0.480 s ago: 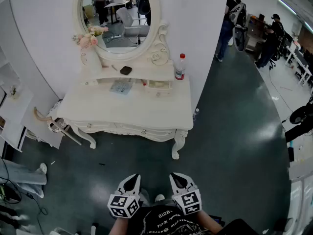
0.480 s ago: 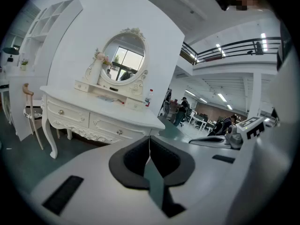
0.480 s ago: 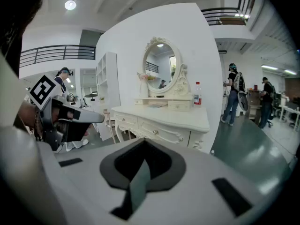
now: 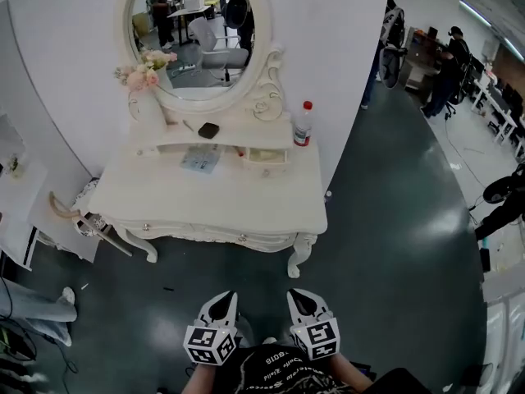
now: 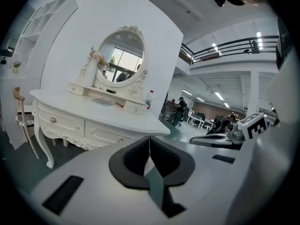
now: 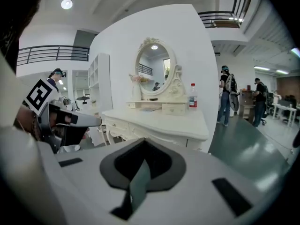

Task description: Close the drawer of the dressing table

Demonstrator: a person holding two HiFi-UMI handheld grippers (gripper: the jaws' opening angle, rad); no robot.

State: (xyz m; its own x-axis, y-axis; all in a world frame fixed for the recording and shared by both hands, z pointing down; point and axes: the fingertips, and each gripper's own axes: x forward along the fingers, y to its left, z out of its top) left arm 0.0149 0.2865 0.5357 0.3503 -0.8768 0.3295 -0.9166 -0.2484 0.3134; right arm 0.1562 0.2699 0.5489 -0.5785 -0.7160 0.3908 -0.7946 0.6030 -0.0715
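The white dressing table (image 4: 205, 195) with an oval mirror (image 4: 197, 31) stands against the wall ahead of me. On its raised shelf a small drawer (image 4: 264, 156) juts a little forward of the shelf front; it also shows in the left gripper view (image 5: 133, 108) and the right gripper view (image 6: 174, 109). Two knobbed front drawers sit flush under the tabletop. My left gripper (image 4: 220, 302) and right gripper (image 4: 302, 300) hang side by side over the dark floor, well short of the table. Both are shut with nothing in them, as the left gripper (image 5: 149, 144) and right gripper (image 6: 143, 146) show in their own views.
A red-capped bottle (image 4: 303, 124), a flower vase (image 4: 146, 66) and a small black object (image 4: 208, 130) stand on the shelf. A chair (image 4: 82, 212) sits at the table's left end, beside white shelving (image 4: 16, 179). People (image 4: 447, 72) stand far off to the right.
The table sits slightly lower and nearer in the head view. Both grippers keep their place and stay shut.
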